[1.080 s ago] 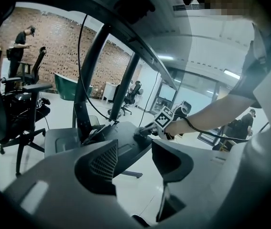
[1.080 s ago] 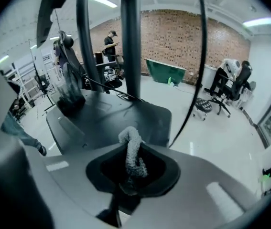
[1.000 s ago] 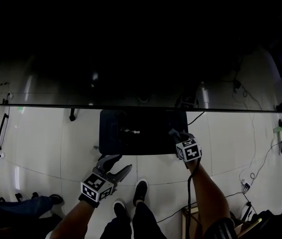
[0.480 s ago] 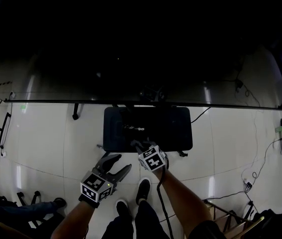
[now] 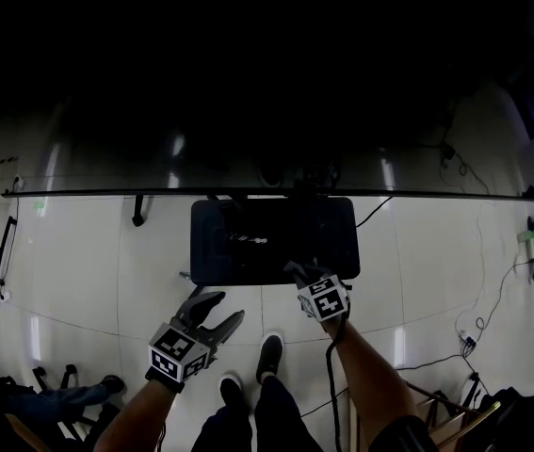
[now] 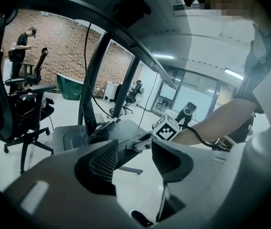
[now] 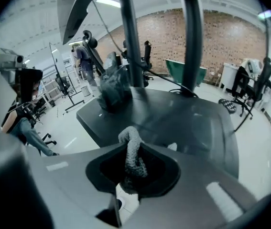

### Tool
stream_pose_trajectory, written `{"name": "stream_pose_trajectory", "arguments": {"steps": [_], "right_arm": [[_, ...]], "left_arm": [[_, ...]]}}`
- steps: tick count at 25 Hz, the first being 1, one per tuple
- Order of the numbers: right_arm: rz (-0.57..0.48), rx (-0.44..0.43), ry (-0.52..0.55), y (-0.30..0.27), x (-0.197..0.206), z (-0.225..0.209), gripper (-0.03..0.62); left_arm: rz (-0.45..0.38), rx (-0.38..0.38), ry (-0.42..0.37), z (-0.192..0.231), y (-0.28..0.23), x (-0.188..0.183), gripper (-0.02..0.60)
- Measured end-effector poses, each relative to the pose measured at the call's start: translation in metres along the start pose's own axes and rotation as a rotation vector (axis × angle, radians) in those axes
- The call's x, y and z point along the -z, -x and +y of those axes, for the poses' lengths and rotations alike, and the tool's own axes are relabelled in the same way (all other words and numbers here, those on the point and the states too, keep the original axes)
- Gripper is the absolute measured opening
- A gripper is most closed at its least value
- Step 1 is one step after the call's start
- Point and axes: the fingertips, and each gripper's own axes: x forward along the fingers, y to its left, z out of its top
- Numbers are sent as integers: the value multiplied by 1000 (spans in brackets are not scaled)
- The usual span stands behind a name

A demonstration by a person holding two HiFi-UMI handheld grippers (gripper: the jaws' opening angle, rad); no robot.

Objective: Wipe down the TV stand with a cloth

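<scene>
Cloth (image 7: 133, 156) pinched tight in right gripper (image 5: 299, 273) at stand (image 5: 219, 252) edge.
Left gripper (image 5: 221, 309) jaws apart, empty, off the stand.

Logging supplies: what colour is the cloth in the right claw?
Grey, with a knobbly texture; the cloth shows best in the right gripper view.

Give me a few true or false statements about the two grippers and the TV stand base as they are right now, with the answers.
1. The right gripper is shut on the cloth. True.
2. The left gripper holds a second cloth. False: its jaws stand apart with nothing between them.
3. In the head view the left gripper shows over the floor, not over the stand base. True.
4. The stand base is white. False: it is dark; the floor around it is white.
</scene>
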Motion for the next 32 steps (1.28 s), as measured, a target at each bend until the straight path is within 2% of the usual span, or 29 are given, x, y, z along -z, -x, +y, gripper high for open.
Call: {"name": "stream_pose_trajectory", "arguments": {"steps": [6,10,13,16,19,24,32], "right_arm": [[2,126,-149,42,41,-85,52],[10,200,-243,63,62,-125,52],[-4,224,-314,73,70,-138,52],[-68,200,-365,83,60,-133,52],[-168,143,-371,106,32,-106,52],[-396,3,-360,185,-27,-26,52],[-560,-40,-297,363,-58,135,52]], "left_arm": [[8,14,-14,-5,-7,0,245],[14,27,-25,-10,-12,2,245],[22,33,-32,-13,-12,3,245],[17,34,-41,-15,-8,-1,245],[6,38,-53,-23,3,-11,245],[-41,65,-113,-55,40,-46,245],[-61,104,-136,-144,164,-55,245]]}}
